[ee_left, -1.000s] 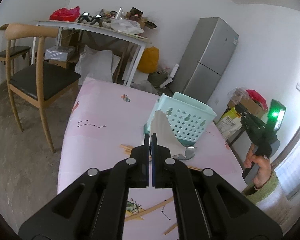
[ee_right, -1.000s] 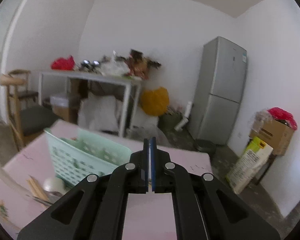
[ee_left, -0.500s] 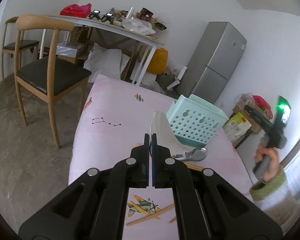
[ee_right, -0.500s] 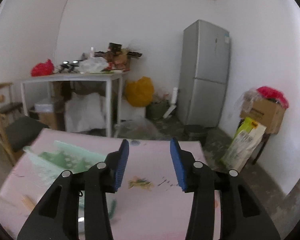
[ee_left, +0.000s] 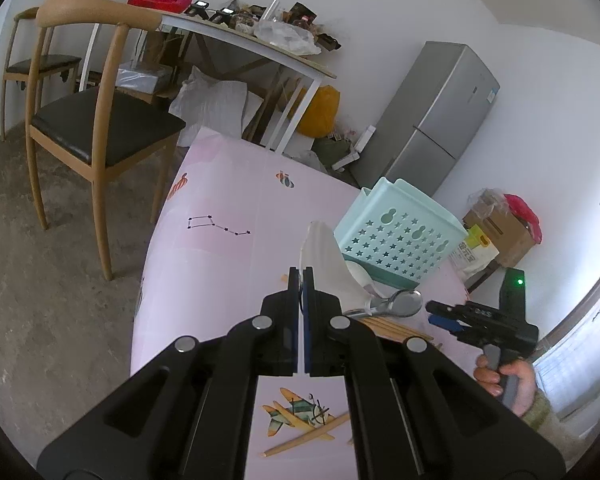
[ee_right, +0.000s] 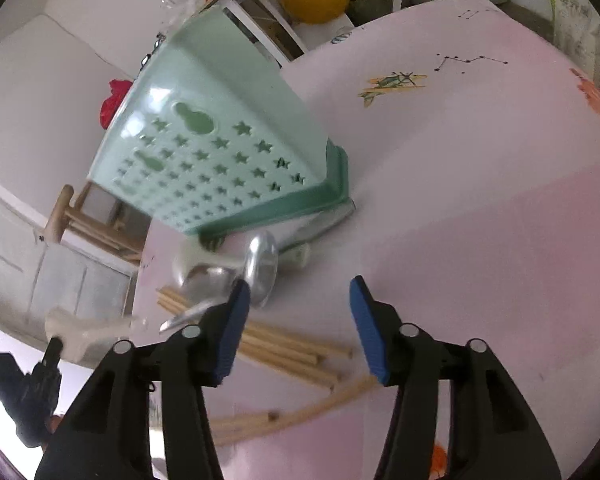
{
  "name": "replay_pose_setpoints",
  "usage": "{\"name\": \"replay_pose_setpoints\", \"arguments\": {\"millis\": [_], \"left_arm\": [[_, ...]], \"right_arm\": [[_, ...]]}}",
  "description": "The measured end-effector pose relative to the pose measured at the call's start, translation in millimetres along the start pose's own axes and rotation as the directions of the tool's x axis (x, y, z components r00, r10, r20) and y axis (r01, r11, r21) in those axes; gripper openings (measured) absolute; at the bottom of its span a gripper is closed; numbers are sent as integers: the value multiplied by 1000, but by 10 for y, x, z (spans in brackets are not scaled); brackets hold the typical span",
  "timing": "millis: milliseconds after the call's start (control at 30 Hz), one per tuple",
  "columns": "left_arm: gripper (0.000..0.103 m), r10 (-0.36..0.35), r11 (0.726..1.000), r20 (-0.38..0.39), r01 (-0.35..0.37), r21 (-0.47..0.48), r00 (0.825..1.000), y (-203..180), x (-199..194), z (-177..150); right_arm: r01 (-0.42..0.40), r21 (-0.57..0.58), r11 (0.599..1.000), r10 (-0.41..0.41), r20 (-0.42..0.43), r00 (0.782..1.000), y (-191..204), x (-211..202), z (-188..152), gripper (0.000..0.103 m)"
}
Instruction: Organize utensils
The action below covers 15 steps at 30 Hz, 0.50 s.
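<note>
Pink cloth printed with planes and star lines covers our bench [ee_left: 220,248], and the utensils lie in a loose heap at its right side. Our left gripper [ee_left: 301,280] has its jaws pressed together with nothing between them, held above the cloth just near of a white ladle [ee_left: 320,256]. Beyond the ladle stands a mint basket [ee_left: 400,232] with star-shaped holes, tilted in the right wrist view. Just near the basket lies a metal spoon [ee_left: 400,304], and near of that a bundle of wooden chopsticks [ee_right: 292,348]; one more chopstick [ee_left: 304,436] lies apart over the plane print. Our right gripper [ee_right: 298,320] points down at this heap with its jaws opening; its blue pads [ee_right: 234,328] touch nothing, with chopsticks and bare cloth in the gap between them. Past the bench's far edge we see a wooden chair [ee_left: 96,120] and a grey fridge [ee_left: 432,120].
</note>
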<state>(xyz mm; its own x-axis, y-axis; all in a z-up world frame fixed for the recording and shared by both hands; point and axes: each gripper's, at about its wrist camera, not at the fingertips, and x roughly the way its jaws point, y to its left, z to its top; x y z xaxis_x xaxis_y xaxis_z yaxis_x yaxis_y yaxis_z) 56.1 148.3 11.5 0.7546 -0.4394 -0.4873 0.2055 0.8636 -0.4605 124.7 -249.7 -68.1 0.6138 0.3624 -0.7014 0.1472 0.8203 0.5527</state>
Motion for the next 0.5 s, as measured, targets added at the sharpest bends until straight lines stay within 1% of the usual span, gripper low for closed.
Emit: {"name": "replay_pose_setpoints", "arguments": {"millis": [100, 133, 200, 233, 267, 333, 367, 500], "left_arm": [[0, -2, 1000, 0, 2, -12, 1000, 29, 11, -8], [0, -3, 1000, -1, 3, -17, 1000, 41, 20, -13], [0, -4, 1000, -8, 4, -21, 1000, 53, 45, -23], [0, -4, 1000, -10, 4, -21, 1000, 51, 46, -22], [0, -5, 1000, -14, 5, -20, 1000, 48, 54, -25], [0, -4, 1000, -18, 4, -16, 1000, 36, 68, -23], [0, -3, 1000, -19, 3, -16, 1000, 31, 67, -21], [0, 0, 1000, -19, 0, -8, 1000, 6, 73, -12]], "right_arm": [[21, -42, 999, -20, 26, 999, 111, 104, 84, 46], [16, -50, 999, -15, 23, 1000, 128, 146, 105, 44], [39, -70, 997, -38, 14, 999, 140, 208, 128, 42], [48, -78, 996, -48, 12, 999, 124, 245, 110, 39], [49, -86, 995, -47, 19, 999, 133, 266, 106, 36], [52, -93, 994, -50, 17, 999, 148, 290, 118, 35], [41, -90, 995, -40, 15, 999, 137, 268, 122, 32], [36, -116, 993, -33, 27, 999, 200, 226, 101, 30]]}}
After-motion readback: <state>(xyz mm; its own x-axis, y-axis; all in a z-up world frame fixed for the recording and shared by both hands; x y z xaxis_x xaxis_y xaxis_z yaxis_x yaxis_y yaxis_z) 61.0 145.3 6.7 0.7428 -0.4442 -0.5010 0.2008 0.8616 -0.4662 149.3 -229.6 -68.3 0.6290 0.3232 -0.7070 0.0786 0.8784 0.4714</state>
